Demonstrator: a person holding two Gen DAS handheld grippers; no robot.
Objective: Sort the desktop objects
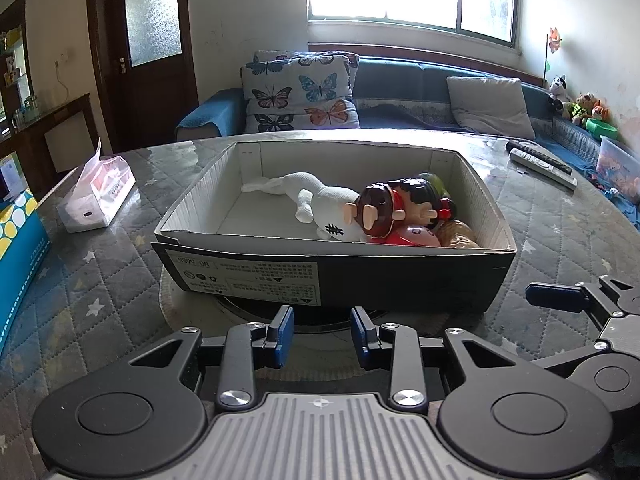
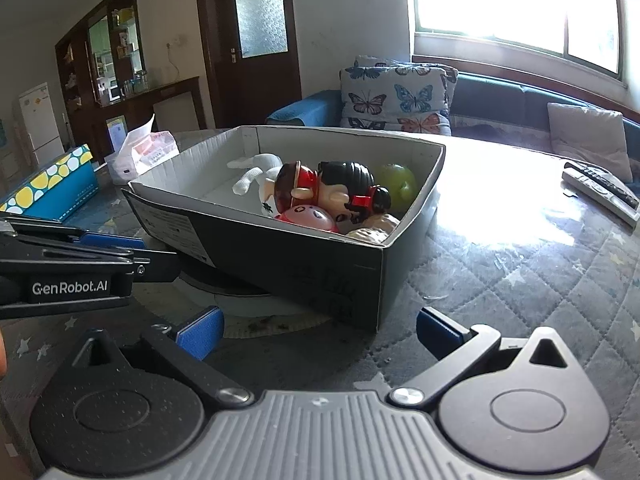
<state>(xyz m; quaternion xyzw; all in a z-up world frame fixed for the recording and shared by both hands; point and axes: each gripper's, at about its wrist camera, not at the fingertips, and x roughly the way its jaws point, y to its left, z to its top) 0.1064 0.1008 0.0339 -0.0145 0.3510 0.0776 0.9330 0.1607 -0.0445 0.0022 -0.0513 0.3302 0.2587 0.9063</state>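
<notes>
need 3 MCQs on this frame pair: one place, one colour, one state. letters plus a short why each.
1. Where does the tissue pack lie, in the left wrist view?
A. Inside the cardboard box
B. On the table, left of the cardboard box
C. On the sofa

2. What colour is the round fruit in the box's corner?
A. Green
B. Purple
C. Orange

3. How does the right hand-held gripper stand?
A. Shut on the white plush toy
B. Shut on the box wall
C. Open, holding nothing

Answers:
1 B: the pack sits on the quilted table cover, apart from the cardboard box.
2 A: it shows green behind the black-haired doll, against the box's right wall.
3 C: its blue pads stand wide apart with only table between them; the white plush toy lies in the box.
</notes>
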